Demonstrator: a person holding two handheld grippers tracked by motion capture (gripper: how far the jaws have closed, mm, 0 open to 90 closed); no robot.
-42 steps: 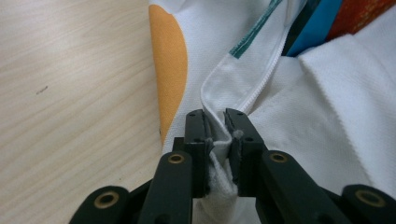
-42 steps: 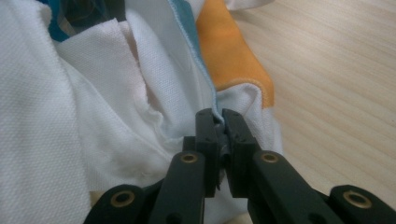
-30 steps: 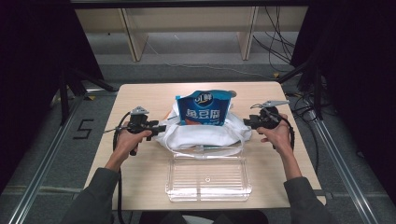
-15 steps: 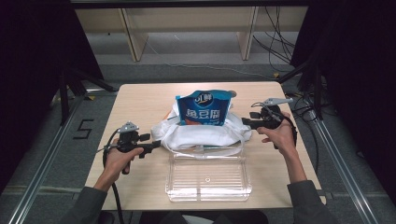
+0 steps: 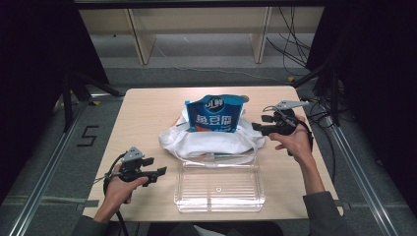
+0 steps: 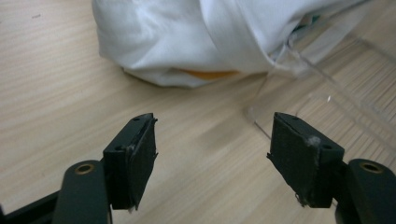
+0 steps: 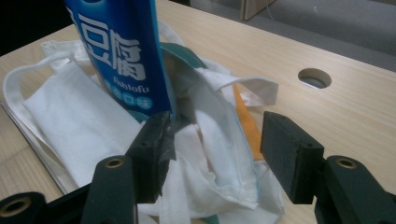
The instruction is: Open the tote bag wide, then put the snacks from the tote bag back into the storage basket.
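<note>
Left gripper [image 5: 158, 173] withdrawn from soft white cloth bag [image 5: 209, 140], jaws wide, empty. Right gripper [image 5: 256, 128] open astride bag's limp edge beside upright blue snack packet [image 5: 215, 114]. Bag touches clear plastic tray [image 5: 219, 186]; grip bunched fabric.

matt white cloth bag [image 5: 209, 140], glossy blue packet [image 5: 214, 114], clear plastic tray [image 5: 219, 188], wood-grain table [image 5: 147, 113]

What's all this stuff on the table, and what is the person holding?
Snack bag: one, blue with white lettering, upright in the cloth bag.
Cloth bag: one, white, table centre.
Tray: one, clear plastic, near edge, in front of the cloth bag.
Table: one, light wood.
Left hand-held gripper: black, jaws open, left of the tray.
Right hand-held gripper: black, jaws open at the cloth bag's right end.
Hands: two, one on each gripper.
</note>
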